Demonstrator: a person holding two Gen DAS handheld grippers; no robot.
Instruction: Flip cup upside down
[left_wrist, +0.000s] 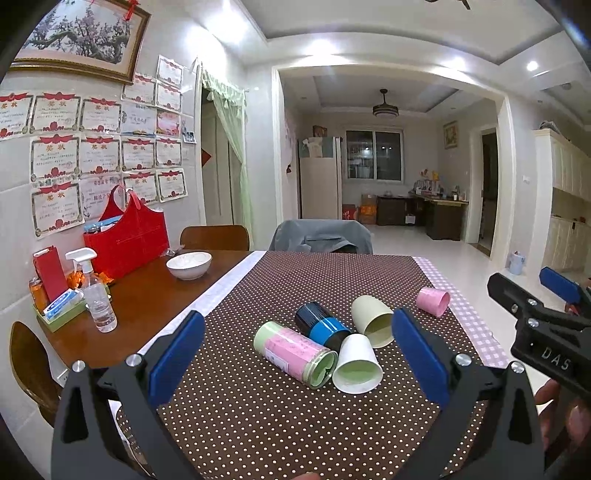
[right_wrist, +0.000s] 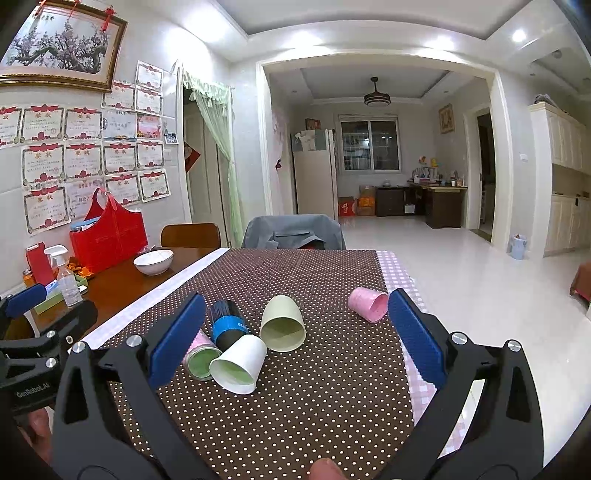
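Several cups lie on their sides on the dotted brown tablecloth (left_wrist: 258, 417): a white cup (left_wrist: 356, 363) (right_wrist: 240, 363), a pale green cup (left_wrist: 371, 321) (right_wrist: 282, 325), a pink-and-green cup (left_wrist: 293, 352) (right_wrist: 201, 356), a black-and-blue cup (left_wrist: 321, 325) (right_wrist: 227, 323), and a pink cup (left_wrist: 433, 301) (right_wrist: 368, 303) apart at the right. My left gripper (left_wrist: 299, 362) is open and empty, held in front of the cluster. My right gripper (right_wrist: 295, 338) is open and empty, also short of the cups; it also shows in the left wrist view (left_wrist: 532, 291).
A white bowl (left_wrist: 189, 264), a spray bottle (left_wrist: 96, 295), a red bag (left_wrist: 127, 236) and a tray of small items stand on the wooden table at the left. Chairs stand at the far edge. The table's right edge drops to the tiled floor.
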